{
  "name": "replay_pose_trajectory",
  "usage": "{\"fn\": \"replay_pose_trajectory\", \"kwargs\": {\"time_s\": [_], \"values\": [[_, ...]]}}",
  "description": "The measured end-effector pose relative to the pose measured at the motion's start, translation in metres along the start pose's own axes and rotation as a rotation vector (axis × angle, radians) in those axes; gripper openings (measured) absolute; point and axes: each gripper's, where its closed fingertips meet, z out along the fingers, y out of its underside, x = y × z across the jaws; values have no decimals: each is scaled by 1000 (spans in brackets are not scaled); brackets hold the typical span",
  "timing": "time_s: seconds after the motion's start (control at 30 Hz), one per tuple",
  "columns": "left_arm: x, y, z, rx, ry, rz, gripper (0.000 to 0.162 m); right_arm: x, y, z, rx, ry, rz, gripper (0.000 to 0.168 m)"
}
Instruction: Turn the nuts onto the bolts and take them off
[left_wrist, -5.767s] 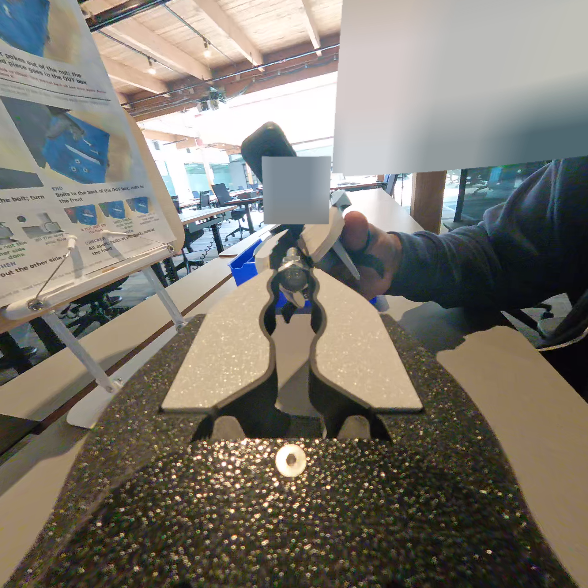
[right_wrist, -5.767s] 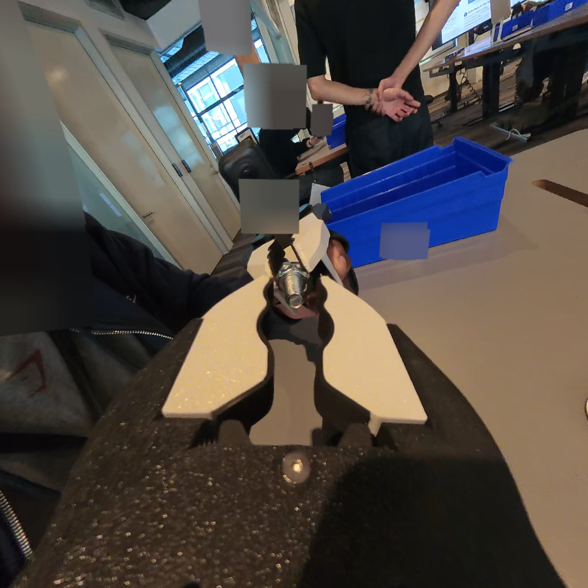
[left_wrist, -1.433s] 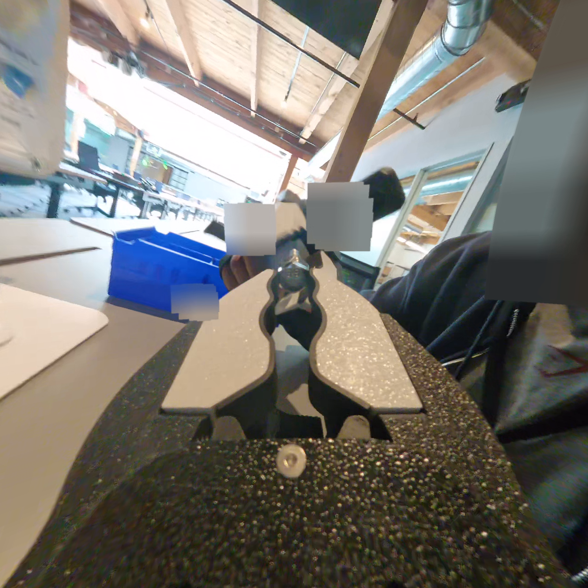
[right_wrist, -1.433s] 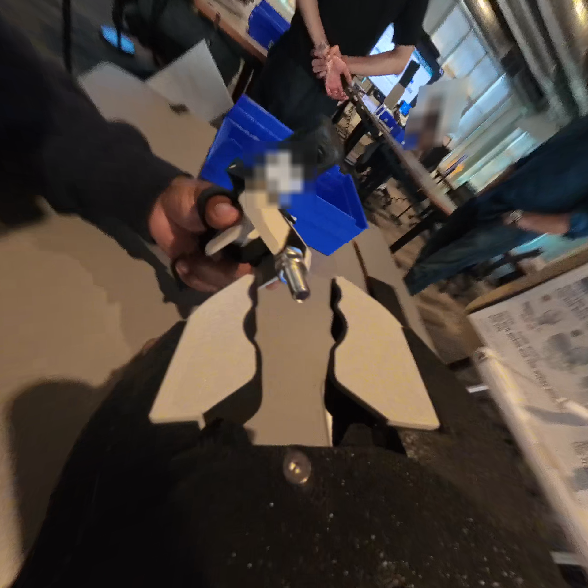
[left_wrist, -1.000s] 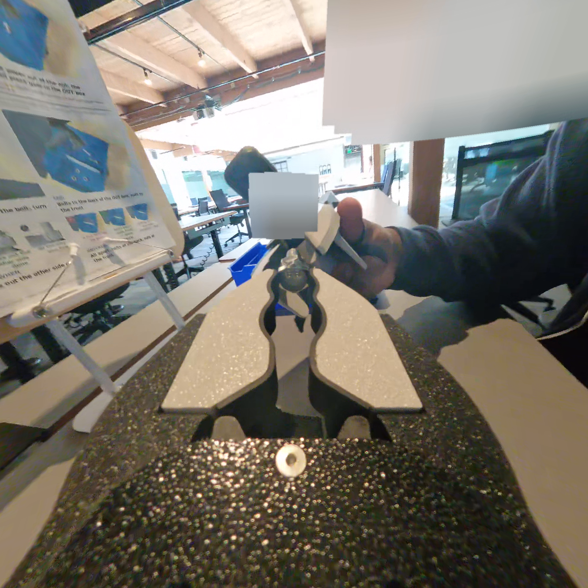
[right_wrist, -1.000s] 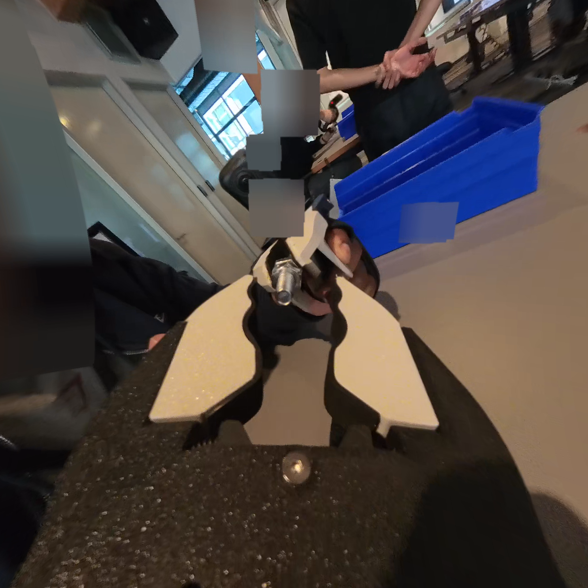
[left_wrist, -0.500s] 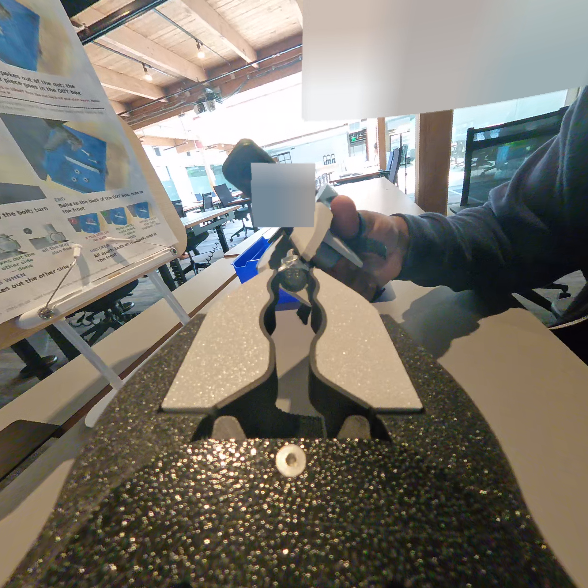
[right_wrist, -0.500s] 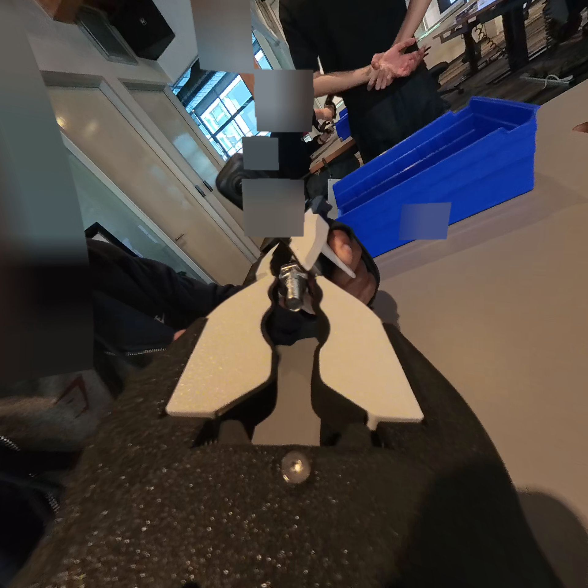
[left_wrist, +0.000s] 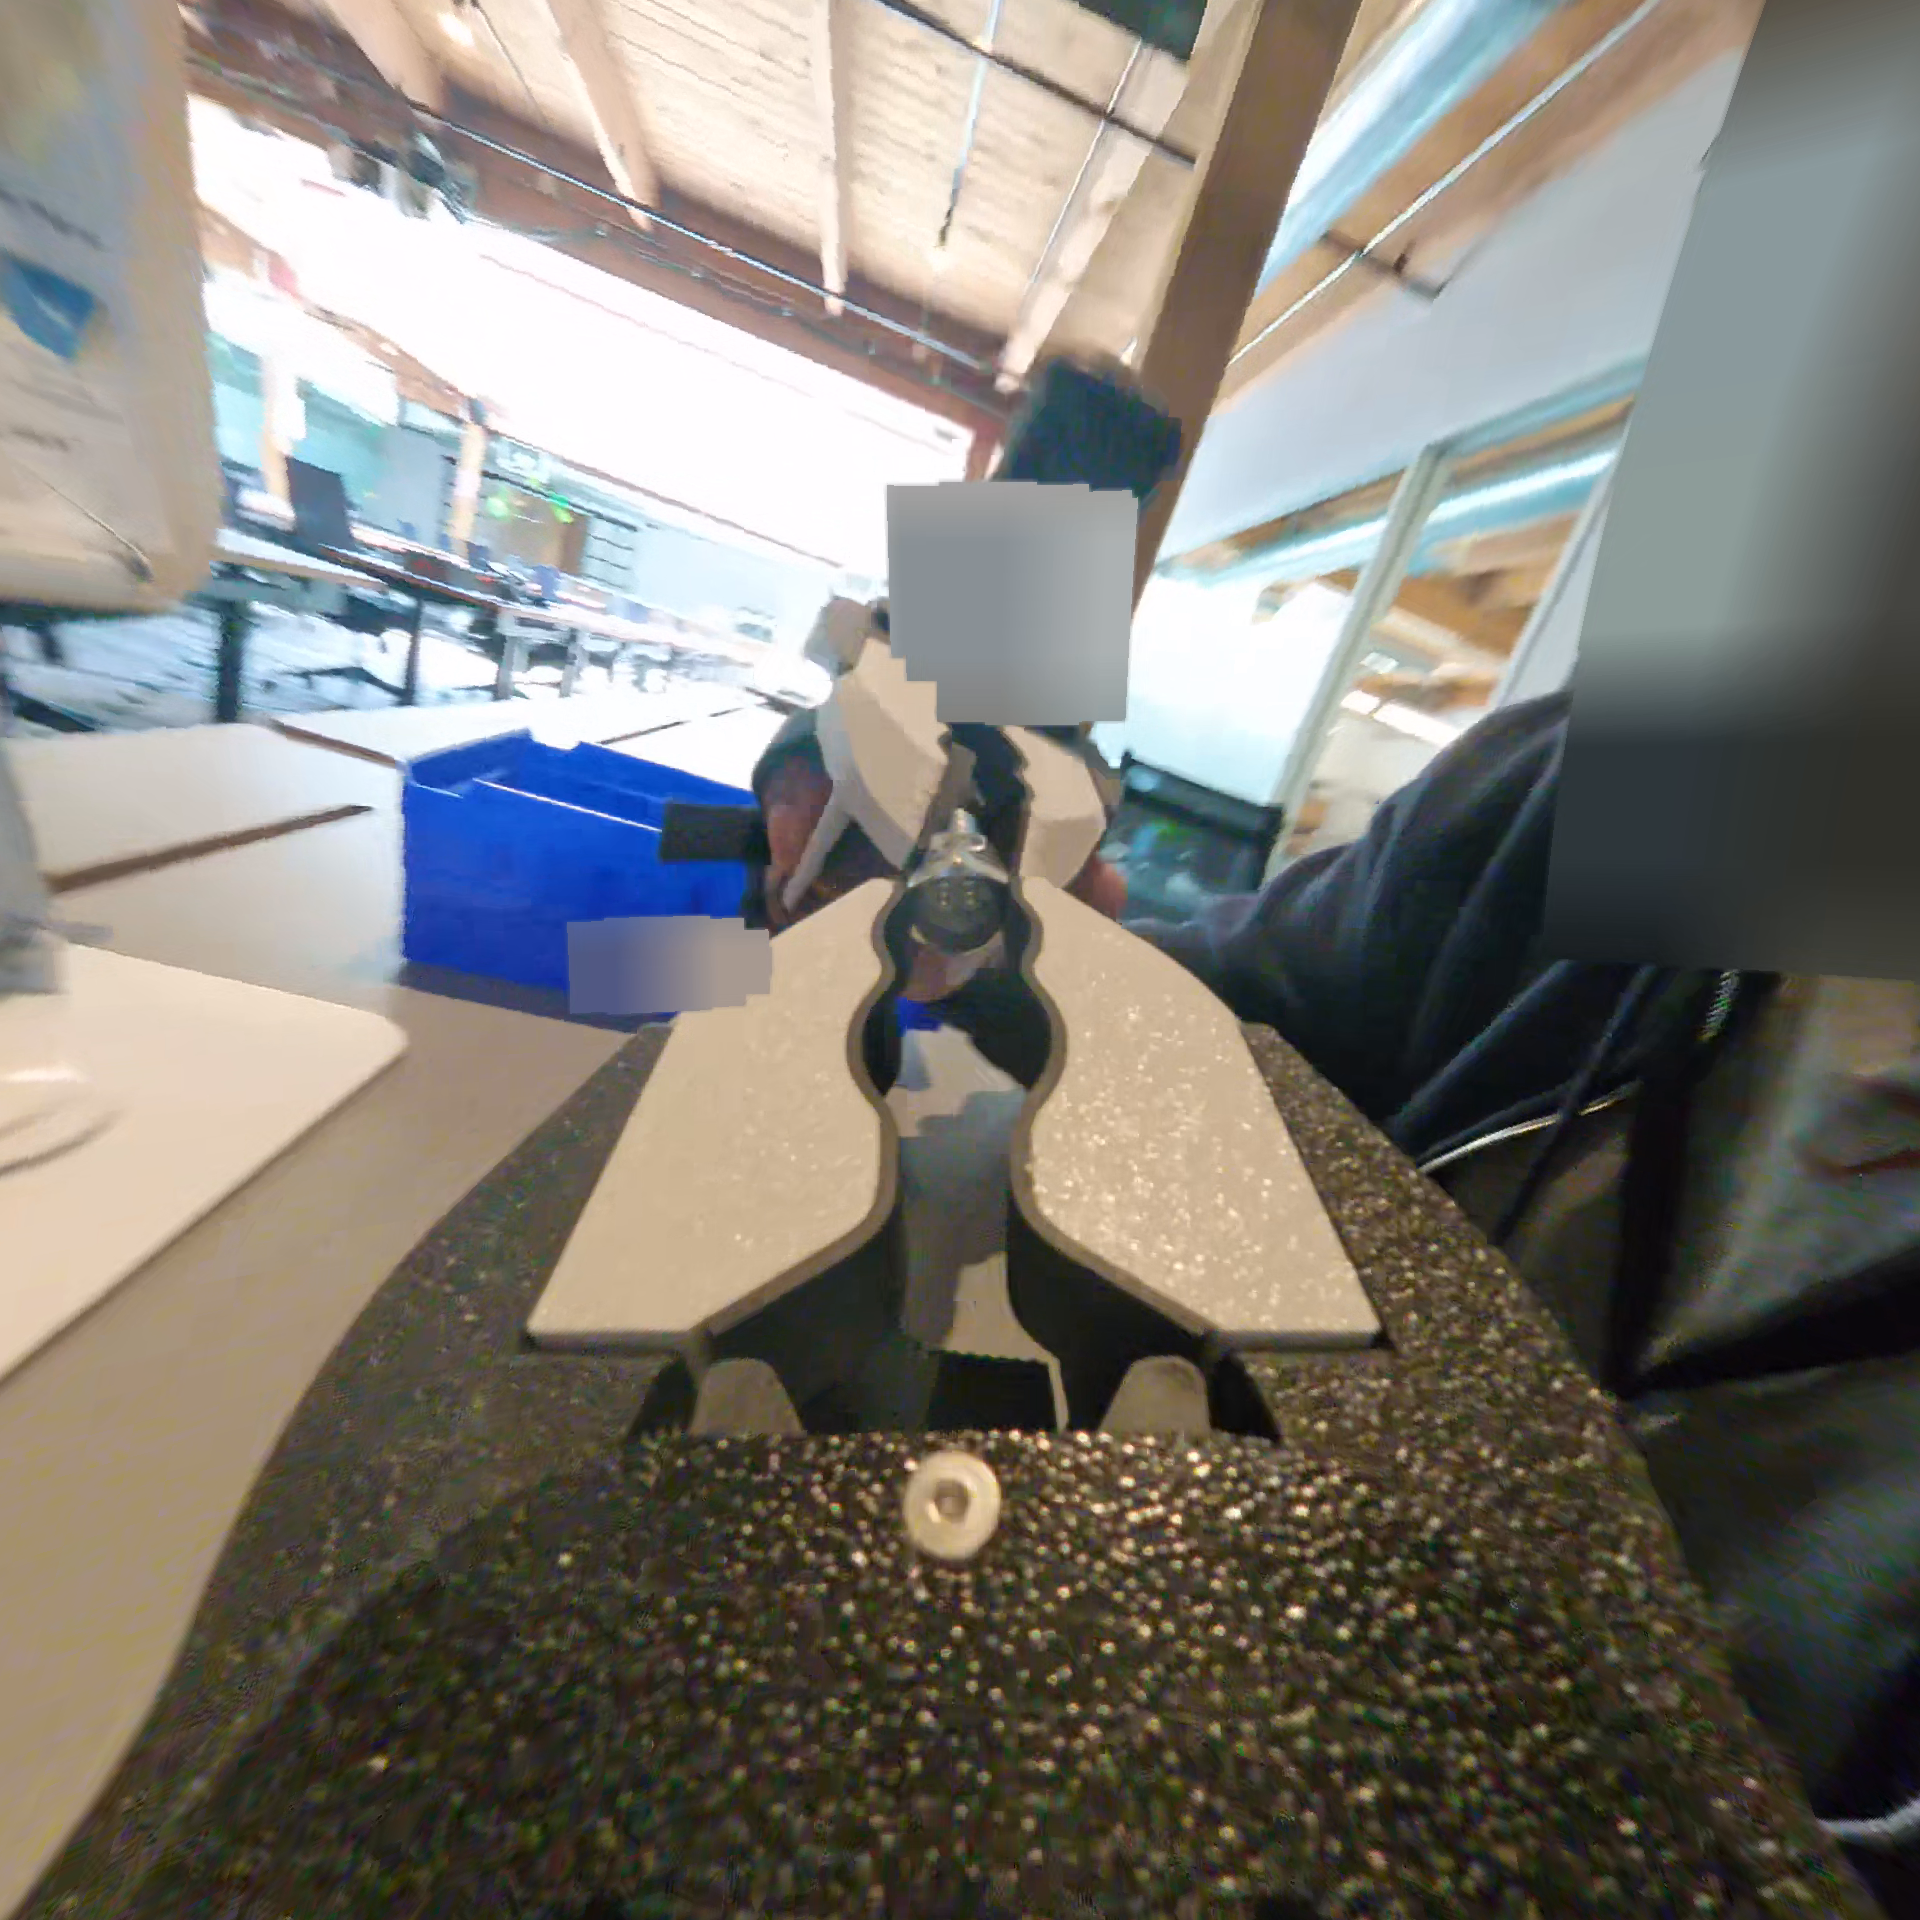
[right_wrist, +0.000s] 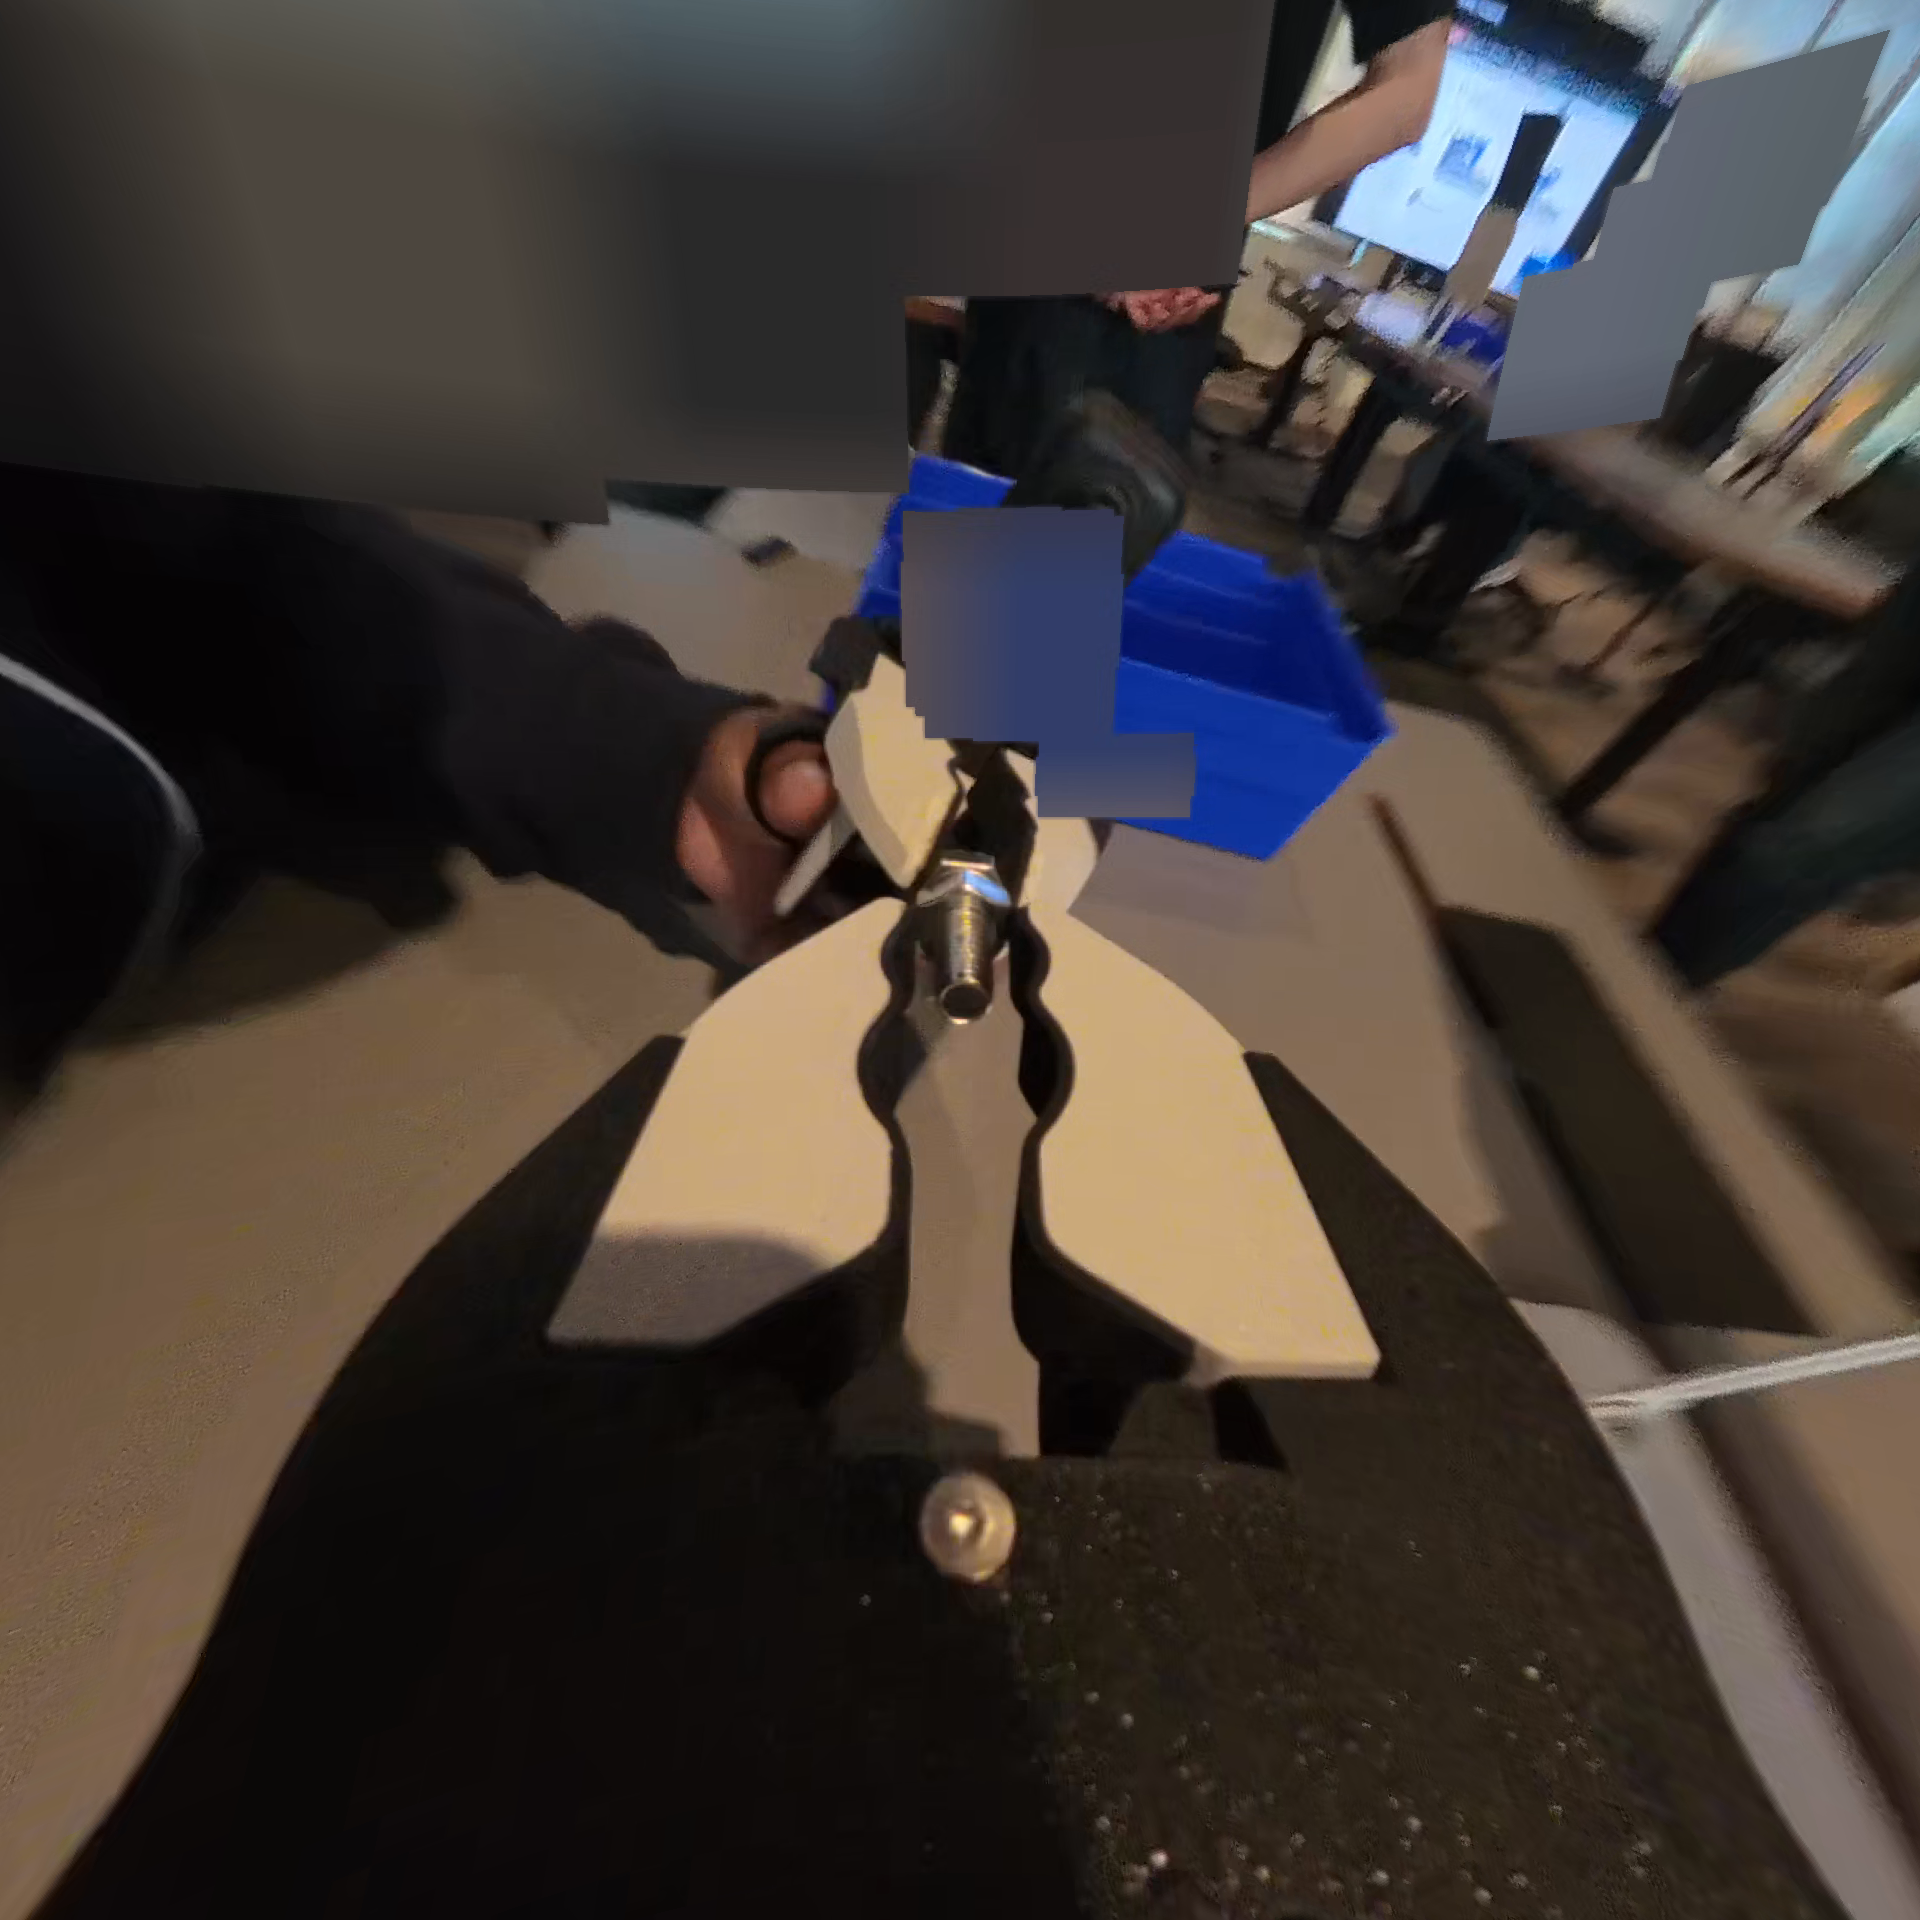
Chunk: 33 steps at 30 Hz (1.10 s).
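The pale grey table (left_wrist: 208, 1351) lies under both tools. The open blue plastic bin (left_wrist: 520, 842) stands on it at the far left, probably so finished pieces can be dropped in without a long reach.

You hold both tools up off the table, nose to nose, so the bolt's axis runs straight from one to the other. Your left gripper (left_wrist: 951, 920) is pressed together on the head of the silver threaded steel bolt (right_wrist: 961, 966), keeping it from spinning. Your right gripper (right_wrist: 961, 920) is drawn in close along the thread and seems to pinch the silver hex nut (right_wrist: 961, 883) at its tips. That grip lets a wrist roll turn the nut. The nut sits far up the thread, near the head.
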Motion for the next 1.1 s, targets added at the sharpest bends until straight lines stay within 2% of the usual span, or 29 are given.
{"fn": "replay_pose_trajectory", "kwargs": {"time_s": [0.1, 0.17, 0.2, 0.3, 0.33, 0.43, 0.47, 0.57, 0.73, 0.93, 1.1], "values": [[-1, 4, 1, 26, 67, -157, 16, -2, 5, -1, -85, 145, -393, 17], [-2, 5, 1, 36, 75, -193, 16, -1, 6, -2, -111, 218, -523, 17], [-4, 4, 1, 40, 57, -168, 16, -1, 6, -1, -103, 216, -490, 27], [-3, -5, -4, 32, -9, -18, 17, 9, 3, 1, -37, 160, -172, 66], [-2, -8, -5, 23, -38, 52, 16, 11, 0, 0, 7, 129, -55, 68], [-2, -14, -9, -27, -144, 274, 16, 19, -9, -5, 143, 17, 299, 57], [-2, -14, -9, -51, -174, 339, 16, 19, -11, -6, 177, -29, 401, 49], [0, -15, -8, -82, -234, 487, 16, 16, -13, -6, 229, -143, 613, 40], [0, -11, -6, -122, -267, 578, 16, 8, -10, 2, 198, -200, 729, 36], [2, -12, -6, -116, -263, 588, 17, 4, -12, 3, 199, -227, 744, 25], [2, -9, -4, -131, -260, 600, 17, 5, -11, 4, 197, -220, 752, 26]]}}
